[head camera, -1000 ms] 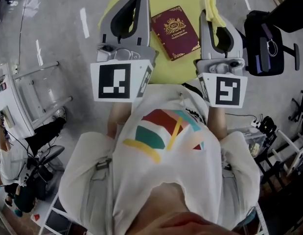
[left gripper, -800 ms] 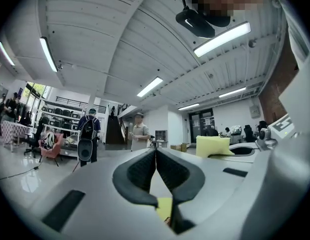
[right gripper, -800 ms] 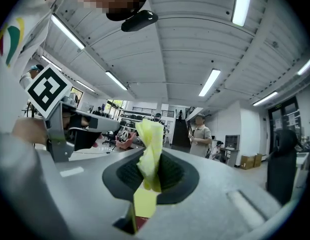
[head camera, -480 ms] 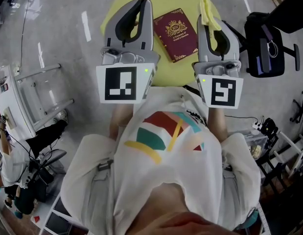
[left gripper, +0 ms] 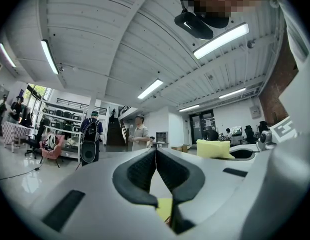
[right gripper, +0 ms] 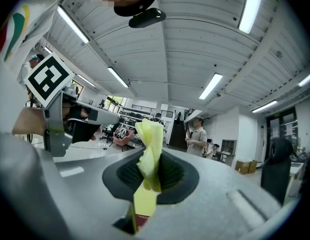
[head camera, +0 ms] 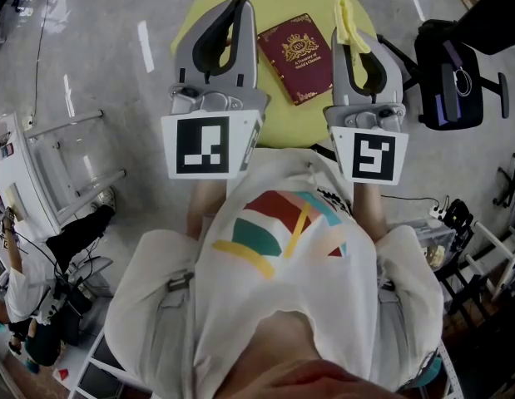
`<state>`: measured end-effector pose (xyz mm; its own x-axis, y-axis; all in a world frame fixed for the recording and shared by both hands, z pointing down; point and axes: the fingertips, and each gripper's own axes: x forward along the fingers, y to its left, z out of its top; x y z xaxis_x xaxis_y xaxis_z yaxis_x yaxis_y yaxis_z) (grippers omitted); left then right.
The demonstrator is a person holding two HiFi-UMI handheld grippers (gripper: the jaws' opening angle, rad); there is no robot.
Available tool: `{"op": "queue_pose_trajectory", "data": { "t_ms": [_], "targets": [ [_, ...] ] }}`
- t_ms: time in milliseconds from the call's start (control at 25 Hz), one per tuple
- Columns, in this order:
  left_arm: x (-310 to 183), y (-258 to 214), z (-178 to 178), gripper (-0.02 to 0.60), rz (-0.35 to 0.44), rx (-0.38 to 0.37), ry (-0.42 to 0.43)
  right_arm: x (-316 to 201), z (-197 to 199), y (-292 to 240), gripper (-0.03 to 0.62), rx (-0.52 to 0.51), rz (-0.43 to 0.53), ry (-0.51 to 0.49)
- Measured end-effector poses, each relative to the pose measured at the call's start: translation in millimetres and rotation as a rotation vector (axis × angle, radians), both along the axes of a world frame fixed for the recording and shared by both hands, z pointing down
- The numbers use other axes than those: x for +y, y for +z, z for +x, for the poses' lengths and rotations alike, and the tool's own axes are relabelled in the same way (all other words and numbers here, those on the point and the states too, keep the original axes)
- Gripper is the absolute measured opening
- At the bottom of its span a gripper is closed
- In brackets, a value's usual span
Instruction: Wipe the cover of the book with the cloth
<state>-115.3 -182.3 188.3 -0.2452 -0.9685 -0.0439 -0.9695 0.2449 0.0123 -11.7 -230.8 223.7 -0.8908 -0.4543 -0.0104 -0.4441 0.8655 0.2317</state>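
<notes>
Head view: dark red hardcover book with a gold crest (head camera: 297,56) lies flat on the round yellow table (head camera: 282,121), near its middle. Grey left gripper (head camera: 238,7) is over the table's left part and grey right gripper (head camera: 344,11) over its right part, with the book between them.

Left gripper view: jaws pressed together, nothing between them.

Right gripper view: jaws clamped on a pale yellow cloth (right gripper: 150,149), which sticks up past the pads.
</notes>
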Motion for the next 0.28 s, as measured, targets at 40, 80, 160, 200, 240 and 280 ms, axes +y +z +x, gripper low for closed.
{"op": "queue_pose_trajectory", "data": {
  "t_ms": [40,80,160,200,240,280],
  "targets": [
    [0.4,0.1,-0.2,0.017,0.001,0.002,0.001,0.8,-0.2,-0.1,0.029,-0.002,-0.001,0.000],
    [1.0,0.2,-0.4,0.017,0.001,0.005,0.002,1.8,-0.2,-0.2,0.029,-0.004,-0.002,0.000],
    [3.0,0.0,-1.1,0.017,0.004,0.010,0.001,4.3,-0.6,-0.4,0.029,-0.005,-0.003,-0.003],
    [4.3,-0.2,-1.5,0.017,0.005,0.012,-0.001,5.7,-0.9,-0.2,0.029,-0.003,-0.002,-0.005],
    [5.6,-0.4,-1.8,0.017,0.006,0.014,-0.003,7.2,-1.1,0.1,0.029,0.001,0.000,-0.007],
    [7.0,-0.6,-2.1,0.017,0.007,0.016,-0.005,8.6,-1.3,0.4,0.029,0.004,0.002,-0.008]
  ]
}}
